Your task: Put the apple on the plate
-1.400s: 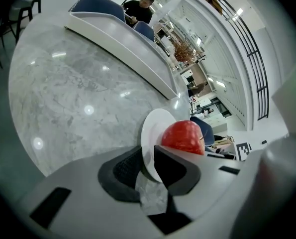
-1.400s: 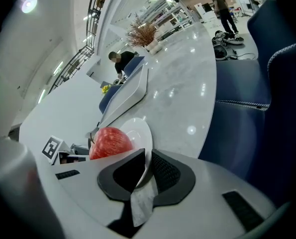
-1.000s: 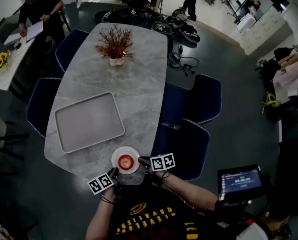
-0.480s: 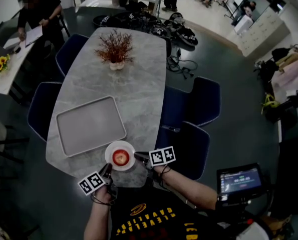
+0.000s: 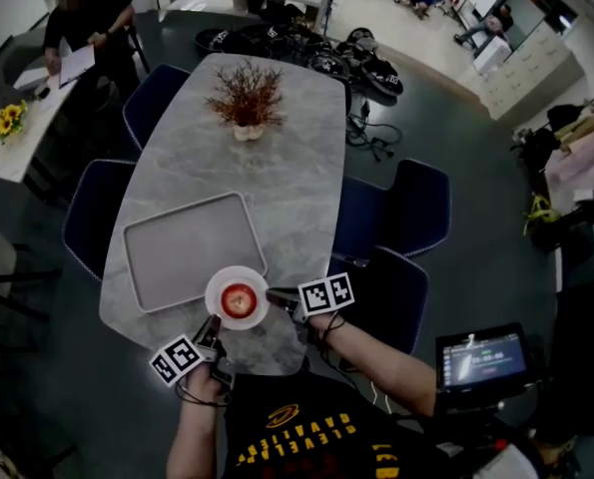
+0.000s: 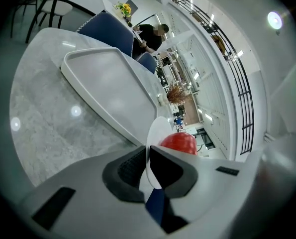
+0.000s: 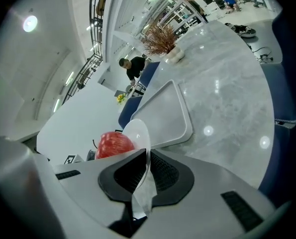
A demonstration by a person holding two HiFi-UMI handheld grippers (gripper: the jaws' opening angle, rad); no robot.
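Head view: long grey marble-pattern table (image 5: 277,168) on a dark floor, dark blue chairs (image 5: 416,203) along both sides. At the far end stands a dried red-brown plant in a white pot (image 5: 245,98); a flat grey rectangular tray (image 5: 192,250) lies nearer. The red apple (image 5: 239,299) sits in the middle of the small round white plate (image 5: 213,289), at the tray's near right corner. The left gripper (image 5: 213,335) meets the plate's near-left rim, the right gripper (image 5: 274,294) its right rim. A person (image 5: 87,18) bends over a white desk at far left; a lit screen (image 5: 479,357) shows at lower right. Left gripper view: both jaws pinch the plate's rim, apple just beyond, tray and table behind. Right gripper view: jaws likewise clamped on the thin rim, apple to the left. Whether the plate rests on the table, I cannot tell.
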